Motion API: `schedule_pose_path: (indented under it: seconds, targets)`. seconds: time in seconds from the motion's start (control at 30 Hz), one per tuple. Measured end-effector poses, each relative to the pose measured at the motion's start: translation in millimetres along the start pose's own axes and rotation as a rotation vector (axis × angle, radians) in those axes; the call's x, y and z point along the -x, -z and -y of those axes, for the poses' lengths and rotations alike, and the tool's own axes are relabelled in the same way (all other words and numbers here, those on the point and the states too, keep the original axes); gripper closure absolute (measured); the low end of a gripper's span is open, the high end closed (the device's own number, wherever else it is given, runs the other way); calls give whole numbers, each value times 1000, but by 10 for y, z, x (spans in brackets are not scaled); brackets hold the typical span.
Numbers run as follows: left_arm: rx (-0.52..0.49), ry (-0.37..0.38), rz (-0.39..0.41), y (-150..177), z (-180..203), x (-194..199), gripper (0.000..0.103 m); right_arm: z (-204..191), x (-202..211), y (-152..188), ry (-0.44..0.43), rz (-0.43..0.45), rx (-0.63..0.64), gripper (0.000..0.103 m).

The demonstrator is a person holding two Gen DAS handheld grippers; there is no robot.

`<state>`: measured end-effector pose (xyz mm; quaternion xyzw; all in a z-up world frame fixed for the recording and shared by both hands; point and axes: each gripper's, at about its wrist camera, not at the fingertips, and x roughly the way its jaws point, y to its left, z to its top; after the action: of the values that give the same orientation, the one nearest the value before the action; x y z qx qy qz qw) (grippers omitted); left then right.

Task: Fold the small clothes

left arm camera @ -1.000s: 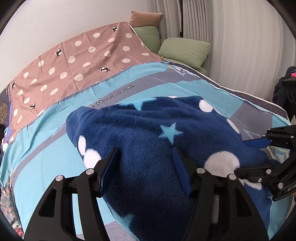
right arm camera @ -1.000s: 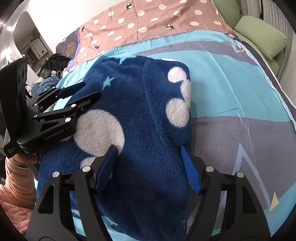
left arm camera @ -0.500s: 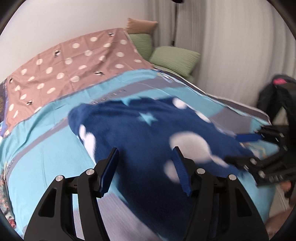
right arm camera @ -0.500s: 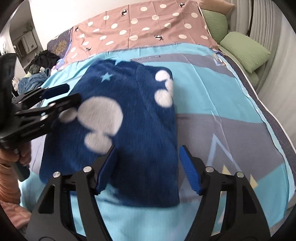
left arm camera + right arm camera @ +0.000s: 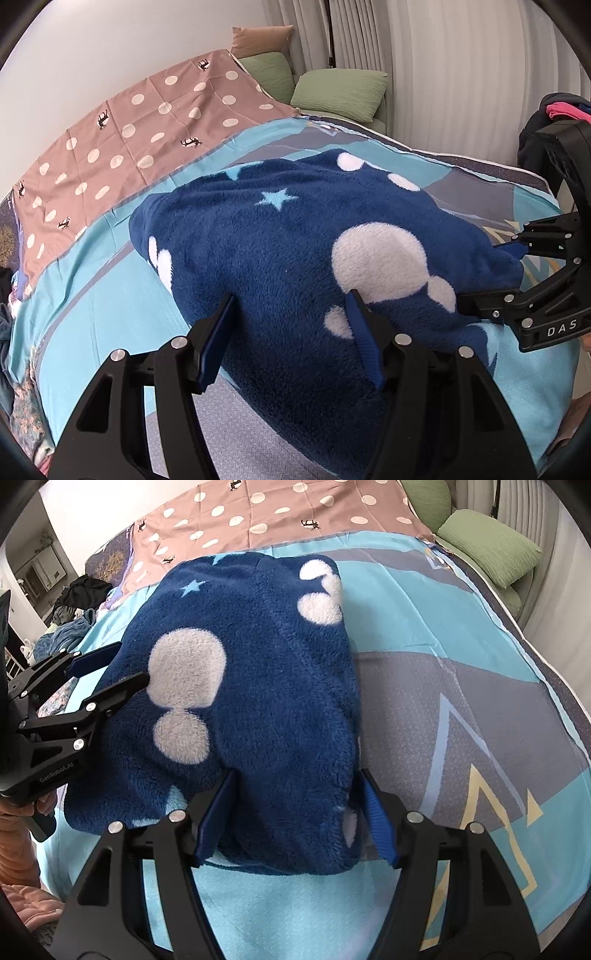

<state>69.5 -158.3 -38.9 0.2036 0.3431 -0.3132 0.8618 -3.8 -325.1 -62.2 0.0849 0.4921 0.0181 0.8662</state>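
On a bed covered by a turquoise and grey patterned sheet (image 5: 424,620) lies a dark blue fleece garment (image 5: 258,686) with white circles and pale stars, folded into a thick, roughly rectangular bundle near the front edge of the bed.

On the left, the left gripper (image 5: 291,332) has its blue-padded fingers spread apart, poised over the near left corner of the bundle without pinching it. From the other camera it shows at the garment's left edge, held by a hand in a peach sleeve (image 5: 18,856).

On the right, the right gripper (image 5: 295,816) is also spread, its fingers straddling the near right corner of the fleece; whether the pads touch the pile cannot be told, but nothing is being squeezed.

Compared with a second ago, both grippers have pulled back toward the near edge of the bed, so more of the garment and sheet shows, and the bundle's outline looks unaltered. This suggests the last fold is laid and the hands are lining up on the near edge for the next fold or a tidy-up.
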Motion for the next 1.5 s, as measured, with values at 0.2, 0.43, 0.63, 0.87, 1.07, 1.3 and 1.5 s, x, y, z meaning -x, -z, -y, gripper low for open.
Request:
schedule_pose_path:
  seconds: [0.2,0.43,0.63,0.87,1.07,1.3,1.5]
  targets:
    - [-3,2,-6,-2,-2,-17,42,-23,12,7,-4,1,-9,34]
    - [37,6,25,15,-47,65,40,160,255,156,-2,39,-95,34]
    - [55,7,64,127,-87,545,37,199,325,367,-32,33,-111,34]
    - [108,-27,7,692,116,706,32,272,174,526,-104,-11,-172,34]
    - [223,-39,18,762,104,789,28,358,75,465,-117,17,-247,34]
    - [181,-73,24,837,229,820,27,373,94,504,-152,20,-248,33]
    - [152,-45,-86,895,343,626,26,316,75,499,-159,21,-231,32]
